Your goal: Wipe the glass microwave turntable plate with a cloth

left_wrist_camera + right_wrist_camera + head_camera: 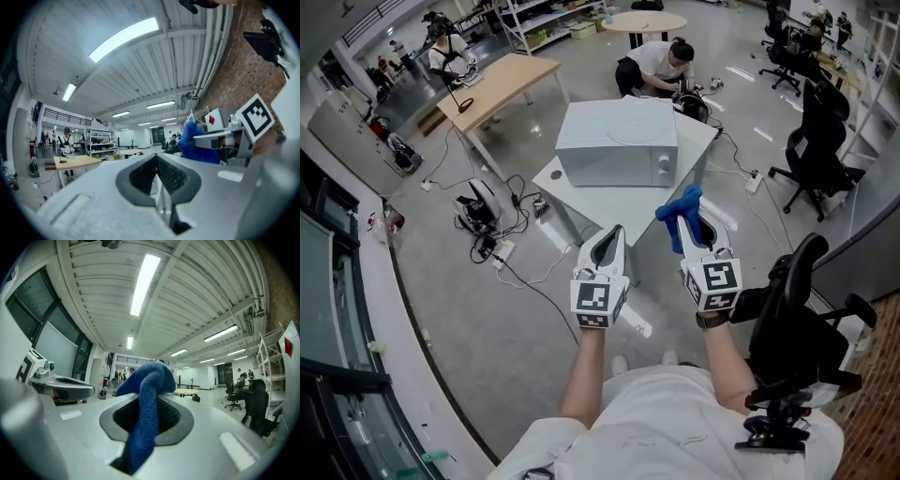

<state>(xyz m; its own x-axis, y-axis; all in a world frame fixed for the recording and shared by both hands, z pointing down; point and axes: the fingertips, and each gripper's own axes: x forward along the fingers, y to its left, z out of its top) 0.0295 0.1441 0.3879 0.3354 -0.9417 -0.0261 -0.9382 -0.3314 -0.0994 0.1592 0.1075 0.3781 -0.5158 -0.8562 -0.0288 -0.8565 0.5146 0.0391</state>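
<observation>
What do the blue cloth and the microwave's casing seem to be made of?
The blue cloth looks like soft terry or microfibre, going by its nubby looped surface. The microwave casing is probably painted sheet metal: pale grey, matte, flat-panelled; plastic is possible.

White table [551, 178], pale microwave [617, 142] on it, door seemingly shut

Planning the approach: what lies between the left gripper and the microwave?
Only bare white tabletop, in front of the microwave; the head view shows it beyond the left gripper.
</observation>
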